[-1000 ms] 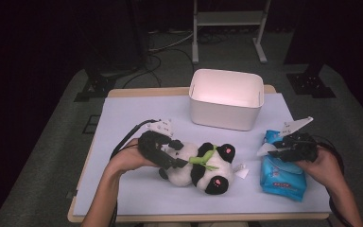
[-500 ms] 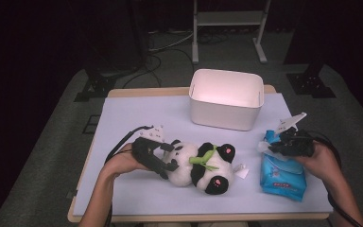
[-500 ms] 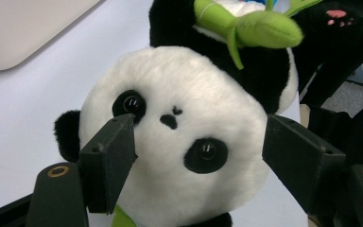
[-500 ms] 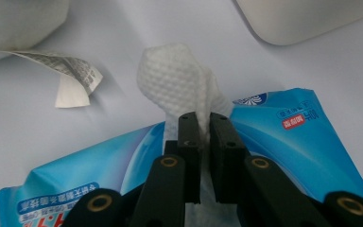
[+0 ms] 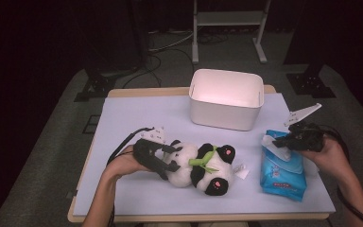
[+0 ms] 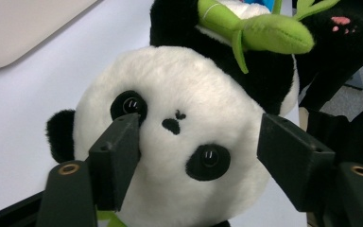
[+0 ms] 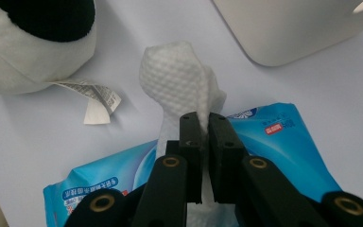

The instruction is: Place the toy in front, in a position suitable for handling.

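A black-and-white plush panda [image 5: 203, 165] with a green bamboo sprig lies on the pale mat at front centre. Its head [image 6: 179, 94] sits between the jaws of my left gripper [image 5: 172, 158]. The jaws have just been closing: one pad presses beside an eye and the other touches the side of the head. At the right, my right gripper [image 5: 279, 141] is shut on a white wet wipe [image 7: 175, 71]. The wipe stands up out of a blue pack [image 5: 282, 177] lying flat on the mat.
A white plastic bin [image 5: 227, 111] stands at the back of the mat, between the two hands. The panda's paper label [image 7: 97, 101] lies on the mat between the toy and the pack. The table's front edge [image 5: 194, 217] runs just below the panda.
My right gripper has closed on the wipe and risen a little, drawing it up out of the pack. My left gripper has sunk slightly onto the panda's head.
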{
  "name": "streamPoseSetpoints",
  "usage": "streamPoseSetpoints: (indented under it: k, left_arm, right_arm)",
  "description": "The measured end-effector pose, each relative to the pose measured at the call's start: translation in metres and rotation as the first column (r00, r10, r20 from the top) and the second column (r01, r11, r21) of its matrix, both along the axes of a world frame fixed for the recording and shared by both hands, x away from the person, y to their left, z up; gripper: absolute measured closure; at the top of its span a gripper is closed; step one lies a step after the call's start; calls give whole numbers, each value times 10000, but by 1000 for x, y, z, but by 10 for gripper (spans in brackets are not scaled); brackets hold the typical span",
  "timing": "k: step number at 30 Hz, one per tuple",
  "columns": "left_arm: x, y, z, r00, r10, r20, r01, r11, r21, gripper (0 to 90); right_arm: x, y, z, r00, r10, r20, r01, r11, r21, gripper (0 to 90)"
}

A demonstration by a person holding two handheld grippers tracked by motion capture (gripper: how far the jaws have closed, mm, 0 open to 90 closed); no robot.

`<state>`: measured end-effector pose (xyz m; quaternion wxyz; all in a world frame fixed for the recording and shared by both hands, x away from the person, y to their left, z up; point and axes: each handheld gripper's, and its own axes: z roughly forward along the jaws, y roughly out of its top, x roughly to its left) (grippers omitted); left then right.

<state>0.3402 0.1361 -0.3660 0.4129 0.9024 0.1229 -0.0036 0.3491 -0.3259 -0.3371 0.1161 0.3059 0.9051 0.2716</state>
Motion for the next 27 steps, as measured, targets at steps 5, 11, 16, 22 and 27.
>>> streamPoseSetpoints:
  k: [5, 11, 16, 22, 27]
  left_arm:
    - [-4, -1, 0, 10000, 3, 18, -3, 10000, 46, 280]
    - [-6, 0, 0, 10000, -31, -56, 31, 10000, -35, 280]
    - [-7, 0, -1, 10000, -4, -88, 3, 10000, -53, 276]
    - [-8, 0, -1, 10000, 8, -68, -9, 10000, -38, 272]
    - [-9, 0, -1, 10000, 22, -64, -22, 10000, -45, 269]
  right_arm:
    - [1, 3, 4, 10000, 20, -61, -20, 10000, -98, 843]
    - [0, 6, 12, 9999, 157, 64, -157, 9999, 10, 845]
    - [-1, 12, 21, 9994, 324, 149, -326, 9994, 126, 849]
    - [-5, 29, 40, 9948, 889, 499, -923, 9931, 724, 850]
    - [-8, 62, 56, 9819, 1798, 589, -1852, 9772, 1035, 849]
